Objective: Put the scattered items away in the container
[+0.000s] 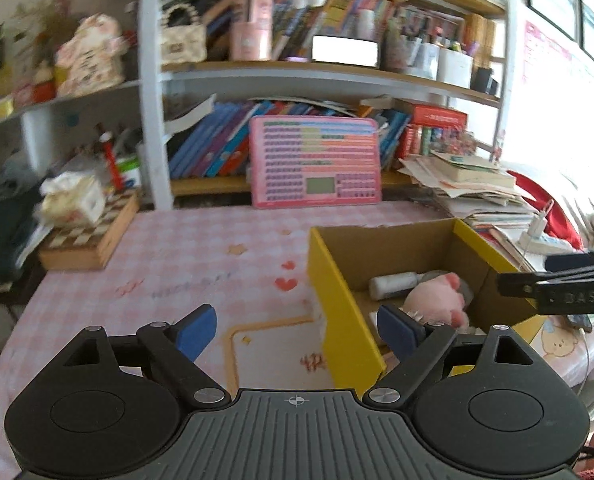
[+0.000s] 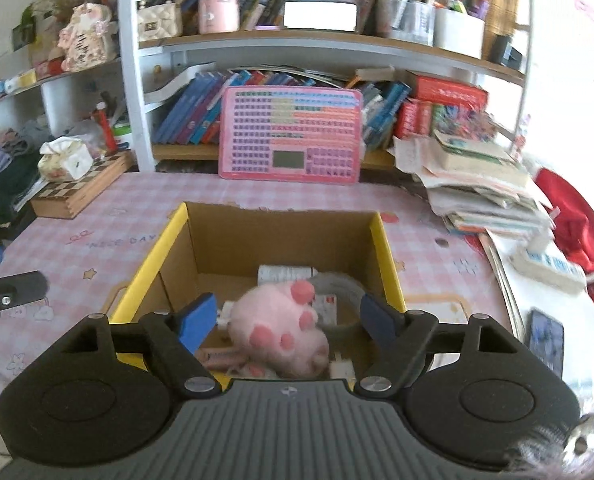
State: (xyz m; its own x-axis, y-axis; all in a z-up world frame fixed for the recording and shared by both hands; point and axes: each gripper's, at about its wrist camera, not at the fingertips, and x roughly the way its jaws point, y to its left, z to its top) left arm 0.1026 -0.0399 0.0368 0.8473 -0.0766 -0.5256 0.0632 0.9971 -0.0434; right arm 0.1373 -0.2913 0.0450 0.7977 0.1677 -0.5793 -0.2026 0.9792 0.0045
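Observation:
A yellow cardboard box (image 2: 387,248) stands open on the pink checked tablecloth. In it lie a pink plush paw (image 2: 281,328), a white bottle (image 2: 283,274), a grey band (image 2: 337,280) and some small pink and white items. My right gripper (image 2: 289,316) hovers over the box's near side, open, with the plush paw below and between its blue pads (image 2: 201,320), which do not touch it. My left gripper (image 1: 297,330) is open and empty, straddling the box's left wall (image 1: 337,312) from above. The plush paw (image 1: 437,296) and bottle (image 1: 393,284) also show there.
A pink keyboard-like board (image 2: 291,132) leans on the bookshelf behind. A chessboard box (image 2: 77,188) with a tissue pack on it sits at the back left. At the right are a pile of papers and books (image 2: 485,188), a power strip (image 2: 549,272), a phone (image 2: 545,340) and red cloth (image 2: 577,224).

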